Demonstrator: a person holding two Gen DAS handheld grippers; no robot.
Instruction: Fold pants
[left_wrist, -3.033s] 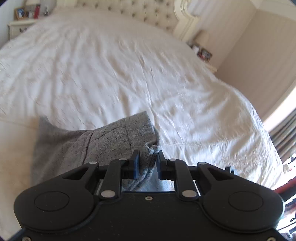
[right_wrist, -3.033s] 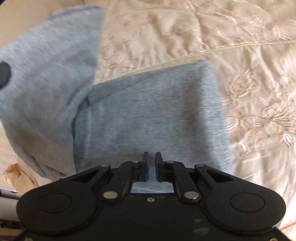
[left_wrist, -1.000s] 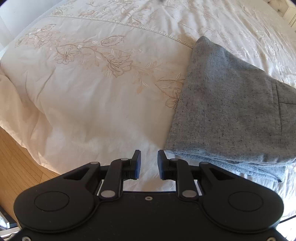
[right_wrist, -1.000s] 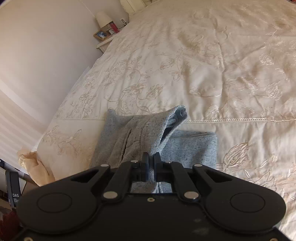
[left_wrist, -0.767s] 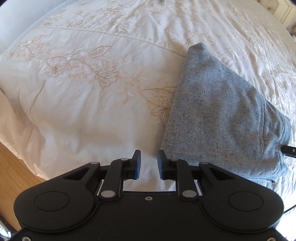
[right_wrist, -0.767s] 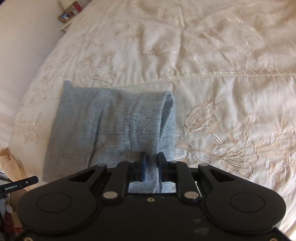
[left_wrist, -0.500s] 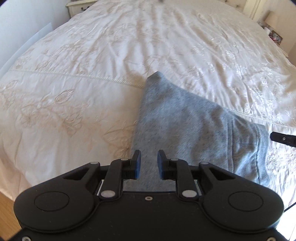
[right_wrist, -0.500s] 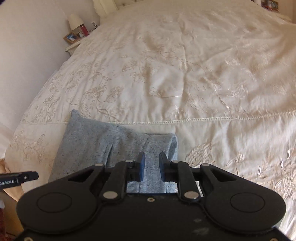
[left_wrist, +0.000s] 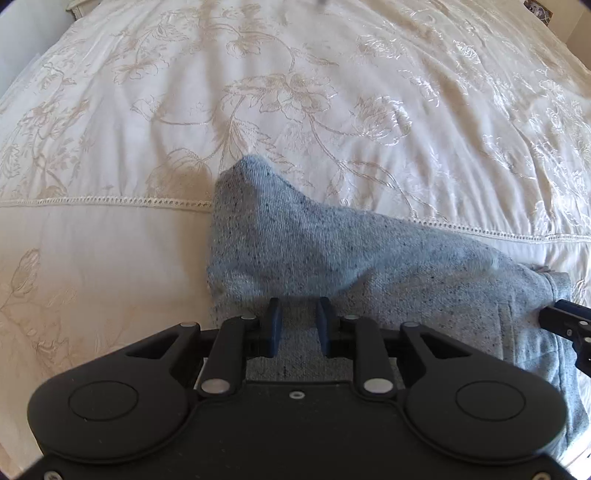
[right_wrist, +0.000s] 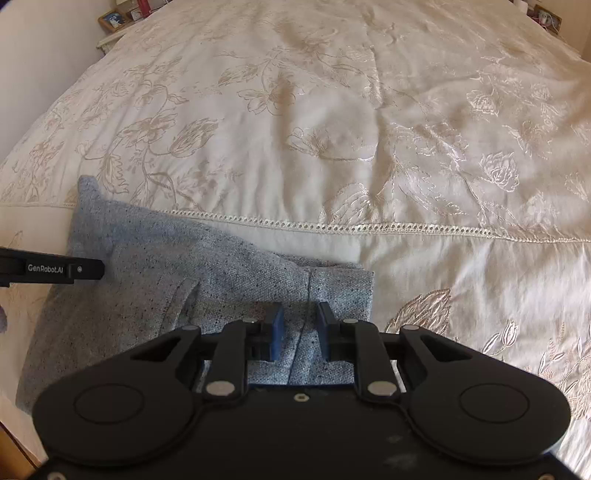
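Cream bedding fills both views: a wide bedspread (right_wrist: 369, 122) embroidered with pale gold flowers and stems, crossed by a band of openwork lace (right_wrist: 369, 226) near the foot of the bed. At the far left corner in the right wrist view, a small nightstand (right_wrist: 114, 22) carries a framed picture beside a pale wall.

Folded grey pants (right_wrist: 207, 280) lie flat on the bedspread close to its near edge, straddling the lace band, one corner reaching past it onto the flowered part. The flecked cloth is stacked in layers, with a pocket slit and a vertical seam showing on the top layer. From the left wrist view the same pants (left_wrist: 332, 251) run from a raised far corner down toward the lower right.

Pointing steeply down over the left part of the bundle, the left gripper (left_wrist: 297, 323) has its blue-padded jaws apart and opening; grey cloth shows beneath the gap, but the pads do not press on it. Over the right end, the right gripper (right_wrist: 300, 328) also hangs with jaws apart, above the seam, gripping nothing. Each gripper's black tip edges into the other's view.
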